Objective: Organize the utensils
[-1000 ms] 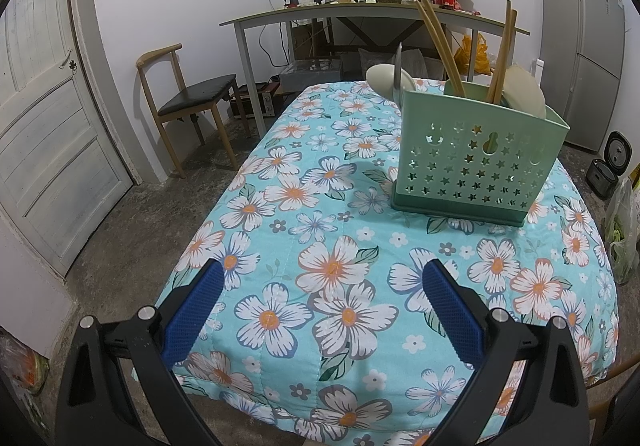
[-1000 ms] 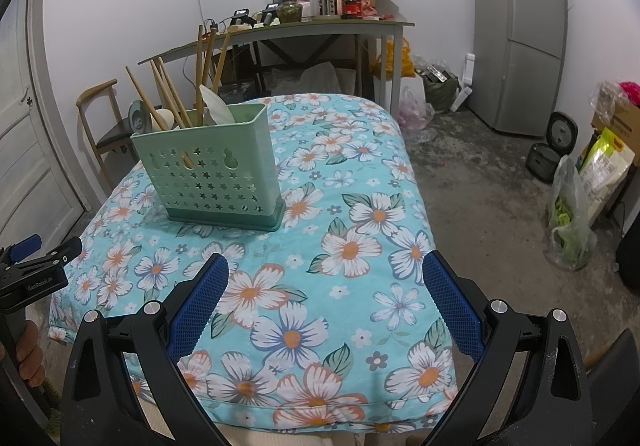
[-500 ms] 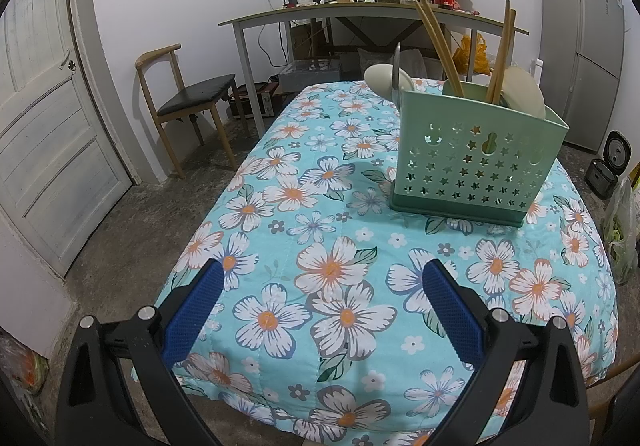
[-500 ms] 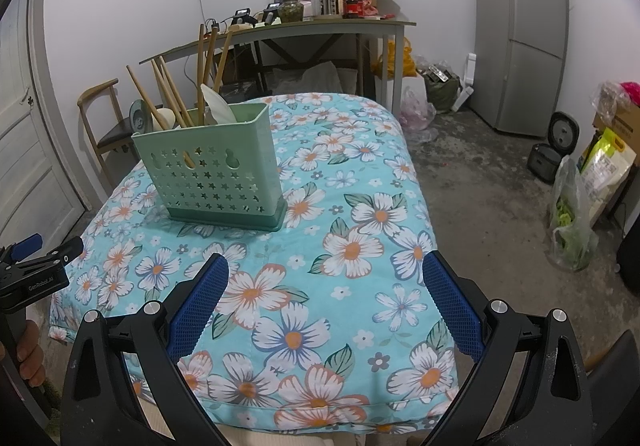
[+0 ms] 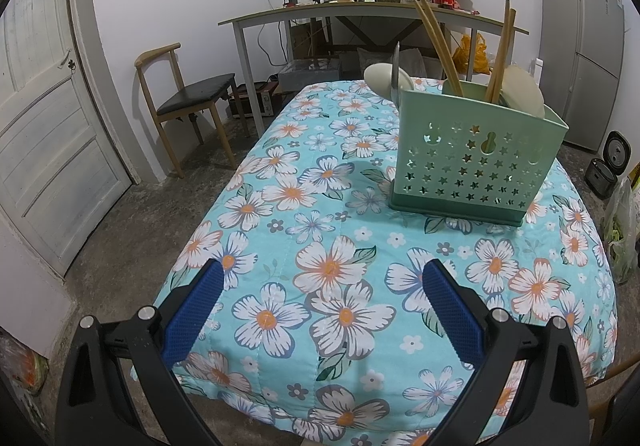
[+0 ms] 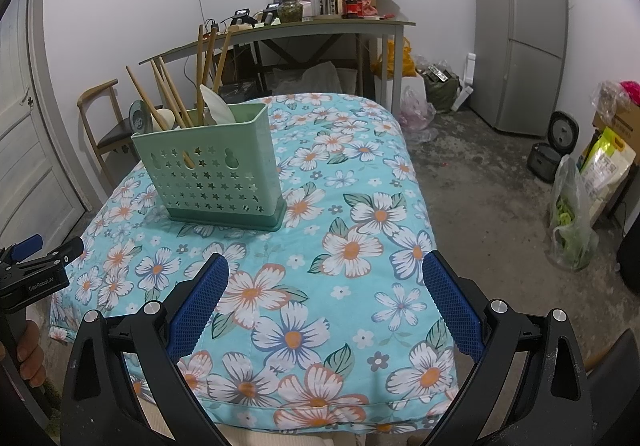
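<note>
A mint-green utensil holder [image 5: 476, 162] [image 6: 212, 170] with star cut-outs stands upright on the floral tablecloth [image 5: 320, 246] [image 6: 340, 246]. Wooden chopsticks [image 5: 434, 42] [image 6: 200, 78], pale spoons [image 5: 382, 80] [image 6: 216, 106] and a knife blade [image 5: 395, 66] stick out of its top. My left gripper [image 5: 320, 286] is open over the near end of the table, well short of the holder. My right gripper [image 6: 322, 278] is open too, with nothing between its fingers; the holder is ahead to its left. The left gripper's body [image 6: 36, 270] shows at the right wrist view's left edge, held by a hand [image 6: 28, 354].
A wooden chair [image 5: 188, 102] and a white door [image 5: 44, 126] are to the left. A cluttered desk [image 5: 360, 10] stands against the back wall, a grey fridge [image 6: 524, 34] at the right. Bags [image 6: 576, 218] and a rice cooker [image 6: 552, 150] sit on the concrete floor.
Both grippers have barely shifted; the view has drifted very slightly. The jaws stay open and the holder has not moved.
</note>
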`<action>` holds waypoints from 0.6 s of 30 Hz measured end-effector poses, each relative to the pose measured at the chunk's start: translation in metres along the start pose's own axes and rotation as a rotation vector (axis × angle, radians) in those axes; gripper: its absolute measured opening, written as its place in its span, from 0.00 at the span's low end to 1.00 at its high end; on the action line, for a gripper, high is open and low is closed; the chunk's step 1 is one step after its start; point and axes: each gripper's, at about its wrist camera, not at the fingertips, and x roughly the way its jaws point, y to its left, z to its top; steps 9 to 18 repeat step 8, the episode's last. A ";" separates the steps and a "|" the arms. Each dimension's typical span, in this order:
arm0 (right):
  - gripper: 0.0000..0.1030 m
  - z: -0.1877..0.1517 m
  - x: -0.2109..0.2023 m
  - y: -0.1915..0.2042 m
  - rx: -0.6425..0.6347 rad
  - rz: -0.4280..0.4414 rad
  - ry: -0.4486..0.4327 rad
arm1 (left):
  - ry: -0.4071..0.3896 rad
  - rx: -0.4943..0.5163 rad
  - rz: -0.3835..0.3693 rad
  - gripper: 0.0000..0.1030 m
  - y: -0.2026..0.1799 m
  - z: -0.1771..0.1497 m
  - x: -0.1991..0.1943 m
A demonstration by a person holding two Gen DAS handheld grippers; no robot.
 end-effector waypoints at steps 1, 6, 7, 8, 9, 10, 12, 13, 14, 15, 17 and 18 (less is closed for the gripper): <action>0.91 0.000 0.000 0.000 0.000 -0.001 0.000 | 0.001 -0.001 0.000 0.95 0.000 0.000 0.000; 0.91 0.000 0.000 0.000 0.000 0.000 -0.001 | 0.002 -0.003 -0.002 0.95 0.001 -0.001 0.000; 0.91 0.001 0.000 0.001 0.000 0.000 -0.001 | 0.002 -0.003 -0.002 0.95 0.001 -0.001 0.000; 0.91 0.000 0.000 0.000 0.000 0.000 0.000 | 0.002 -0.003 -0.002 0.95 0.001 -0.001 0.000; 0.91 0.000 0.000 0.000 0.000 0.000 0.000 | 0.002 -0.003 -0.002 0.95 0.001 -0.001 0.000; 0.91 0.000 0.000 0.000 0.000 0.000 0.000 | 0.002 -0.003 -0.002 0.95 0.001 -0.001 0.000; 0.91 0.000 0.000 0.000 0.000 0.000 0.000 | 0.002 -0.003 -0.002 0.95 0.001 -0.001 0.000; 0.91 0.000 0.000 0.000 0.000 0.000 0.000 | 0.002 -0.003 -0.002 0.95 0.001 -0.001 0.000; 0.91 0.000 0.000 0.000 0.000 0.000 0.000 | 0.002 -0.003 -0.002 0.95 0.001 -0.001 0.000; 0.91 0.000 0.000 0.000 0.000 0.000 0.000 | 0.002 -0.003 -0.002 0.95 0.001 -0.001 0.000; 0.91 0.000 0.000 0.000 0.000 0.000 0.000 | 0.002 -0.003 -0.002 0.95 0.001 -0.001 0.000; 0.91 0.000 0.000 0.000 0.000 0.000 0.000 | 0.002 -0.003 -0.002 0.95 0.001 -0.001 0.000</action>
